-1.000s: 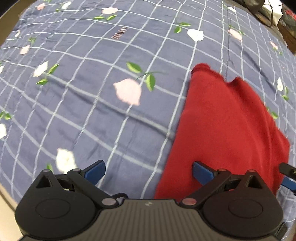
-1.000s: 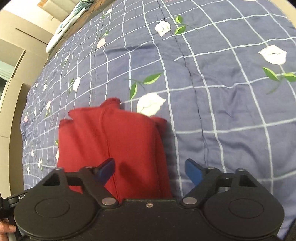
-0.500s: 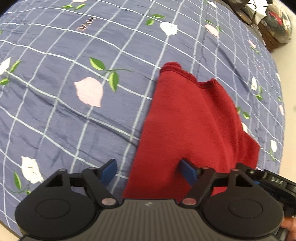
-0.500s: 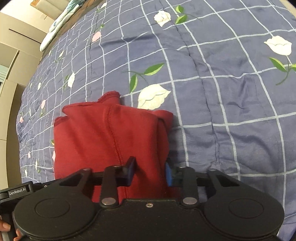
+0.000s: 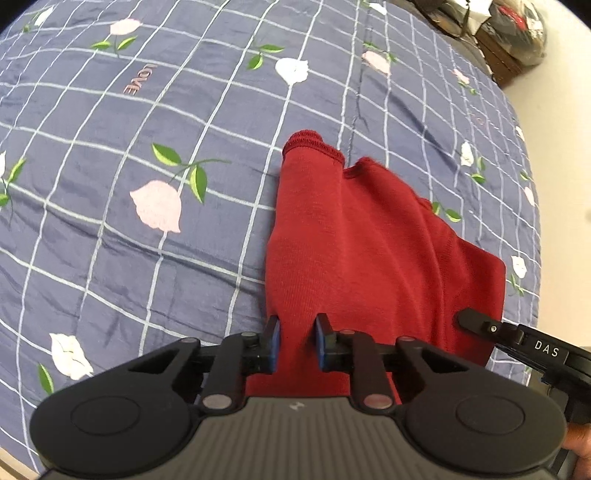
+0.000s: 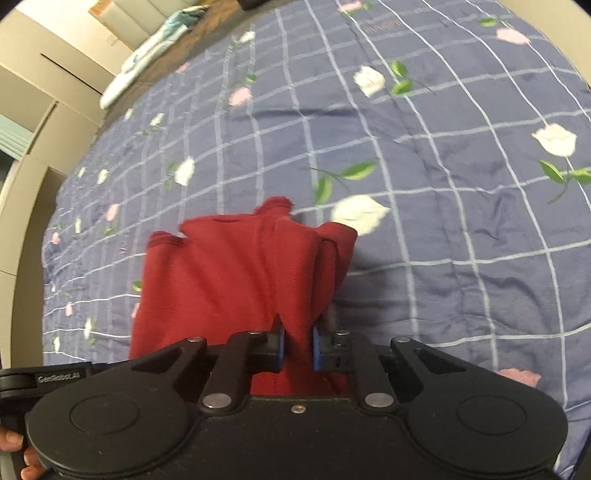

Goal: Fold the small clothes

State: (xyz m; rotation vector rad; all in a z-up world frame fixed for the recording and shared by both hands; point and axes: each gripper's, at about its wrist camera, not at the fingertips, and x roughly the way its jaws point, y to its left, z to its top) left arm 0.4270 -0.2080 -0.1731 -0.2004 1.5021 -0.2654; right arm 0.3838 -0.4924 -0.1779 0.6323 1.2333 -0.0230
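While both grippers sit at the near edge of the scene, each is clenched on the near hem of a small red garment that lies on a bed, so the fold looks only just begun; the left gripper pinches the near left corner of the cloth between its blue pads, and the right gripper pinches the near right corner in the same way, with the cloth bunching into ridges that rise from its closed jaws. Judging by how things lie, the garment seems already folded lengthwise into a narrow strip, and what is left is to carry the held end over toward the far end and smooth it flat. Both tools point forward and slightly downward along the cloth, side by side and near each other; the black side of the right tool shows at the right edge of the left view, and part of a hand wraps a handle at the lower left of the right view. Beyond the grippers the red cloth stretches away, ending in a hemmed opening, perhaps a sleeve or leg. Farther out spreads a blue checked bedspread printed with pink and white flowers, and past it pale cabinets and dark clutter
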